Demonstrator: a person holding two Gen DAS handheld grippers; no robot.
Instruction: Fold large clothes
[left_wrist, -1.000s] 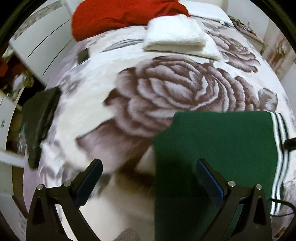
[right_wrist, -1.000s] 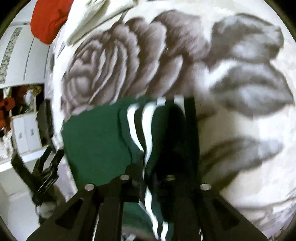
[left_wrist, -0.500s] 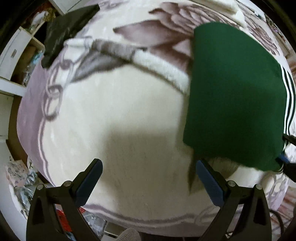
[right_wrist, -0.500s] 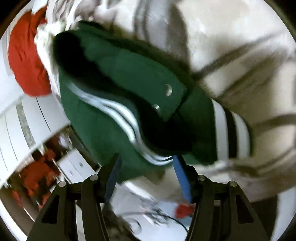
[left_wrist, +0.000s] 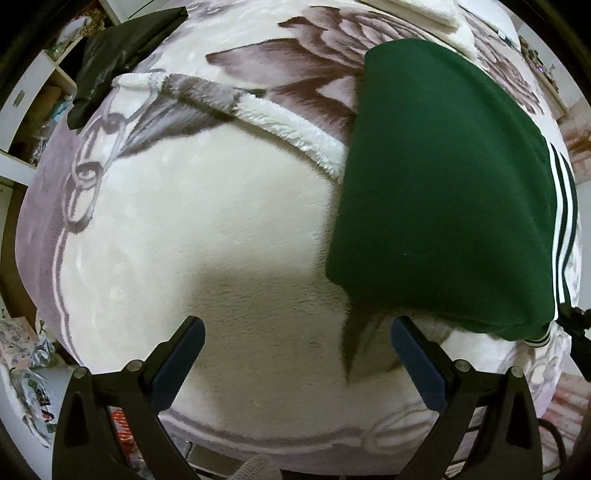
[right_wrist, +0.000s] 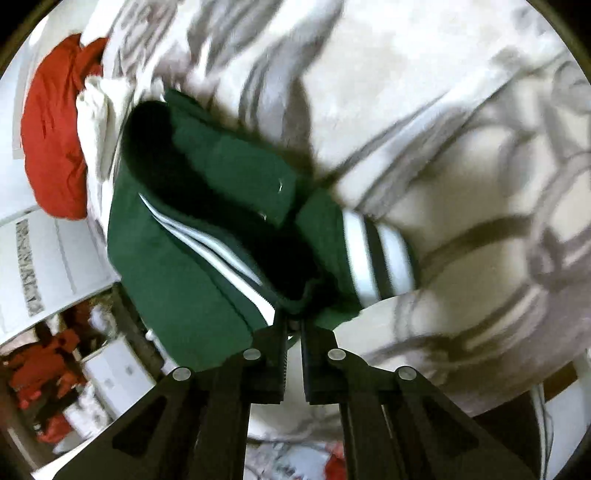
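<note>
Green garment (left_wrist: 443, 177), folded, white-striped edge

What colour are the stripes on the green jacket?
White, on the green jacket; its stripes show sharpest in the left wrist view.

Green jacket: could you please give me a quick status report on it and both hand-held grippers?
Left hand-held gripper open, empty, over blanket. Right hand-held gripper just closed on green jacket edge. Nothing in the way.

Left wrist: looks steeply down, close over blanket (left_wrist: 221, 229).
Right wrist: angled down, blurred, seemingly closer.
Shared: green garment (left_wrist: 443, 177).
</note>
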